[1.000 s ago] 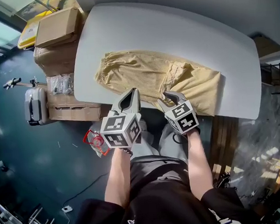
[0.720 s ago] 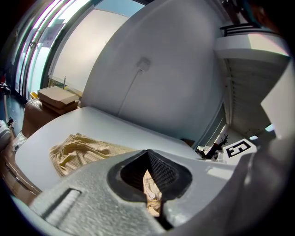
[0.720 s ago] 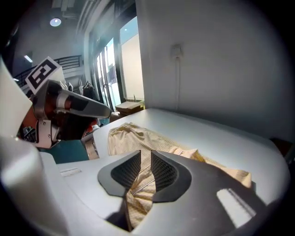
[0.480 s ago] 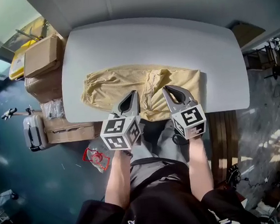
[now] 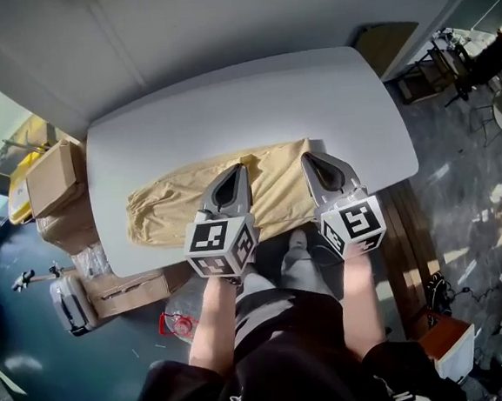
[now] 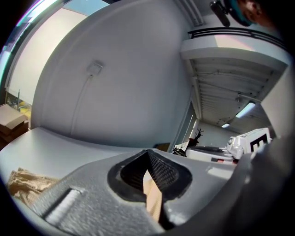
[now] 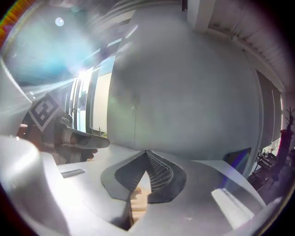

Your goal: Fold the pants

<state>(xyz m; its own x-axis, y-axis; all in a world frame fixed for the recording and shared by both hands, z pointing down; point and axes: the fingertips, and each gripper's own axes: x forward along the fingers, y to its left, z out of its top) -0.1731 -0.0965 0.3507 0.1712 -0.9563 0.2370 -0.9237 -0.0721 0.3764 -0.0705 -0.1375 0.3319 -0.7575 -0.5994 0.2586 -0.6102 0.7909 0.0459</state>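
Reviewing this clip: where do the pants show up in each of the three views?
Head view: pants lie centre-left on the table.
Left gripper view: a strip of pants is pinched between the shut jaws at bottom centre; more lies at lower left.
Right gripper view: a strip of pants is pinched between the shut jaws at bottom centre.
Shared landmark: the white table.
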